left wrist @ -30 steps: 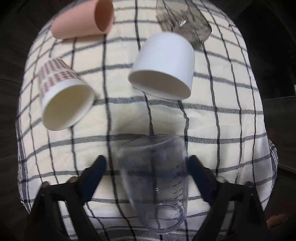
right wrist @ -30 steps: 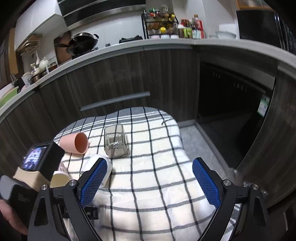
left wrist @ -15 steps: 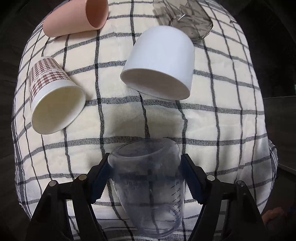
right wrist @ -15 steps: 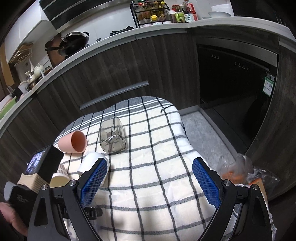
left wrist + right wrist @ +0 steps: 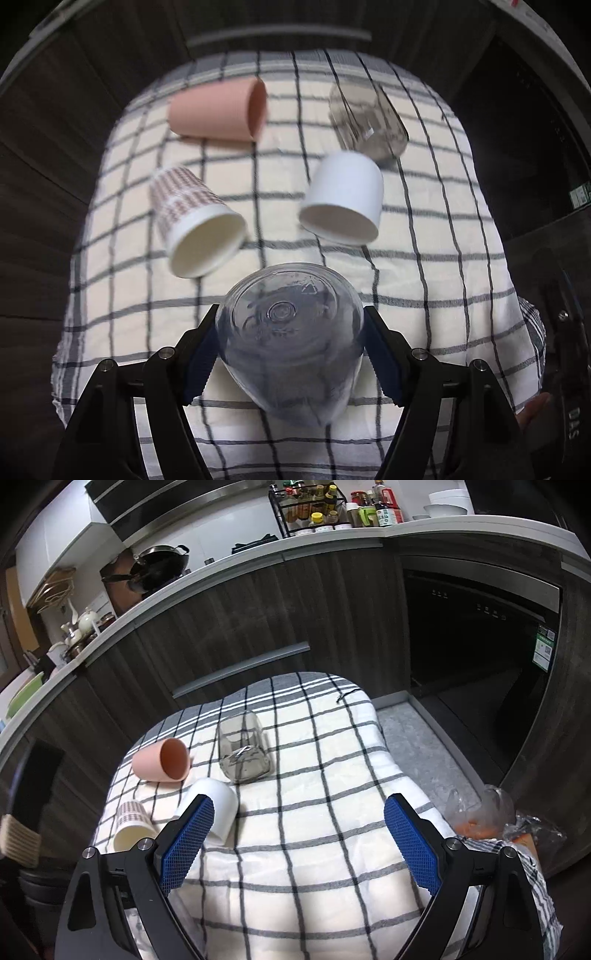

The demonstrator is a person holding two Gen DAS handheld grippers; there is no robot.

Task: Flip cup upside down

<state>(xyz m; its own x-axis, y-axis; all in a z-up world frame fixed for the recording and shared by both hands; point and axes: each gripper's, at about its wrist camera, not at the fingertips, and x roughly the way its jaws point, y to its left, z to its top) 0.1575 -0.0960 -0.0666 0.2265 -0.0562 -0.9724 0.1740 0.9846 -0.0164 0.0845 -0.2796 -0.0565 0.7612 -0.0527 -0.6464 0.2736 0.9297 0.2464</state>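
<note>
checked-cloth table point(image 5: 424, 229) | clear cup point(image 5: 288, 339) above near edge, base toward camera, long axis along fingers | left gripper point(image 5: 290, 356) clamped on it | right gripper point(image 5: 295, 843) spread wide, holding nothing

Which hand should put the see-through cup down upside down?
The left. Its gripper already clamps the clear cup, bottom facing the camera, over the checked cloth. The right gripper is open, holding nothing.

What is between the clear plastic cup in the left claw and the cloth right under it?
Nothing visible: the clear plastic measuring cup sits over bare checked cloth; the patterned paper cup and white cup lie farther back.
</note>
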